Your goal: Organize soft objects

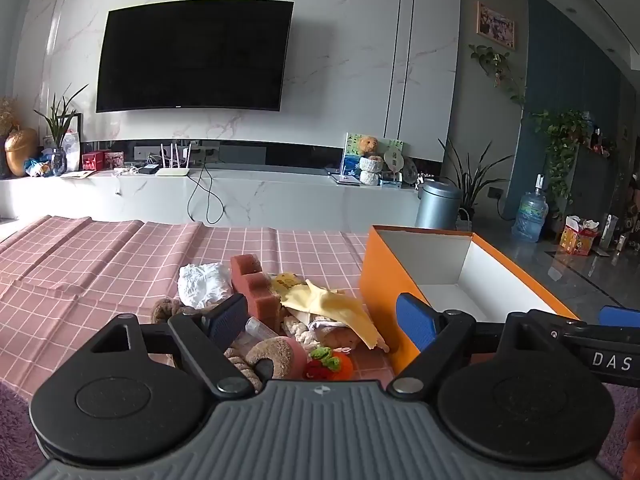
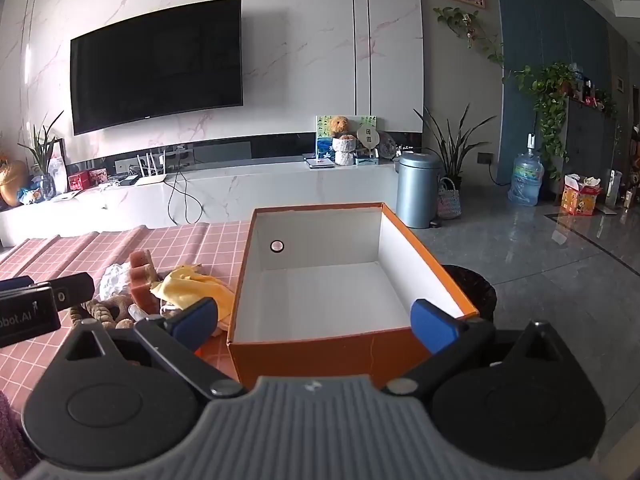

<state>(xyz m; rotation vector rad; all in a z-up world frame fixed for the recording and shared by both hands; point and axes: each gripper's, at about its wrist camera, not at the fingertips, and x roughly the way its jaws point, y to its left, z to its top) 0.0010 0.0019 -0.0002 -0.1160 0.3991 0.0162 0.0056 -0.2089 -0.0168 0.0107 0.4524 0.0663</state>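
A pile of soft things lies on the pink checked tablecloth (image 1: 100, 264): a white crumpled cloth (image 1: 202, 284), a red sponge (image 1: 256, 284), a yellow cloth (image 1: 336, 308), a brown plush (image 1: 272, 354), a white rope (image 1: 298, 330) and a red-orange knitted toy (image 1: 330, 366). My left gripper (image 1: 322, 322) is open and empty just above the pile. An orange box (image 2: 340, 272), white inside and empty, stands right of the pile. My right gripper (image 2: 316, 324) is open and empty at the box's near wall. The pile also shows in the right wrist view (image 2: 188, 284).
A TV wall and a marble bench (image 1: 240, 196) with small items stand behind the table. A grey bin (image 2: 416, 188), plants, a water jug (image 2: 526, 178) and a black basket (image 2: 474, 288) stand on the floor to the right.
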